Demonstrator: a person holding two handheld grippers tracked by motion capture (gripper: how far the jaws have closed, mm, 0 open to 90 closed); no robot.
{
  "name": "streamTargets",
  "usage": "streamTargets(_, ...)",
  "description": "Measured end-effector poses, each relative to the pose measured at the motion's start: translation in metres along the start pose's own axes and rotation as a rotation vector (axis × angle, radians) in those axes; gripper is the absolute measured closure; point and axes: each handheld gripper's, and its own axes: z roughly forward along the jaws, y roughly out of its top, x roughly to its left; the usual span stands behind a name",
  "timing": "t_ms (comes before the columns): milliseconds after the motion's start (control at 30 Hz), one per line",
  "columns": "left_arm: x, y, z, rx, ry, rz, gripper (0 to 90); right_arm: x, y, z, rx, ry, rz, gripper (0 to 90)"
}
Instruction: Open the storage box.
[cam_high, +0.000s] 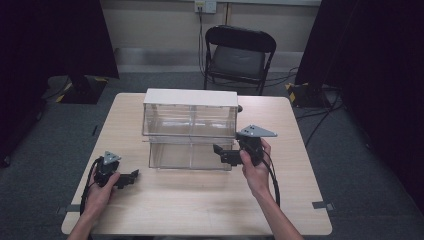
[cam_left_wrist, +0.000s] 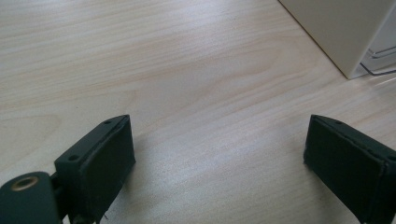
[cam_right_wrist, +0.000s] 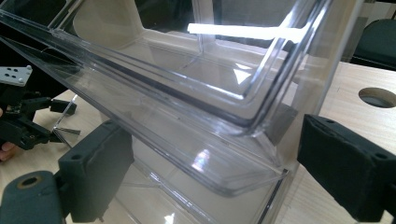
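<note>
Two tongs | left tongs (cam_left_wrist: 219, 154) wide, over table (cam_left_wrist: 187, 70) | right tongs (cam_right_wrist: 210, 177) wide, at clear drawer unit (cam_high: 190, 127)

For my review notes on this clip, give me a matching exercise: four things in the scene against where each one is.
Things:
1. left gripper
2. right gripper
3. folding chair
4. clear drawer unit

Places:
A. on the floor beyond the far edge of the table
B. low over bare tabletop, jaws wide apart
C. standing mid-table, white top, lower drawer pulled out toward the person
D. at the right front corner of the drawers, jaws open

Pairs: 1-B, 2-D, 3-A, 4-C
</note>
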Motion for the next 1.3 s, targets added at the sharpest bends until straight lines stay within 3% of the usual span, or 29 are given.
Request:
streamTargets(533, 0.0, 0.0, 0.0, 0.0, 0.0, 0.0, 8.1, 0.0002, 0.003, -0.0016, -0.013, 0.013, -0.004, 9.1)
streamTargets(1300, 0.0001, 0.0, -0.0001, 0.001, 0.0, 0.002, 8.1, -0.0008, 0.0007, -0.0005, -0.02, 0.025, 0.034, 8.7)
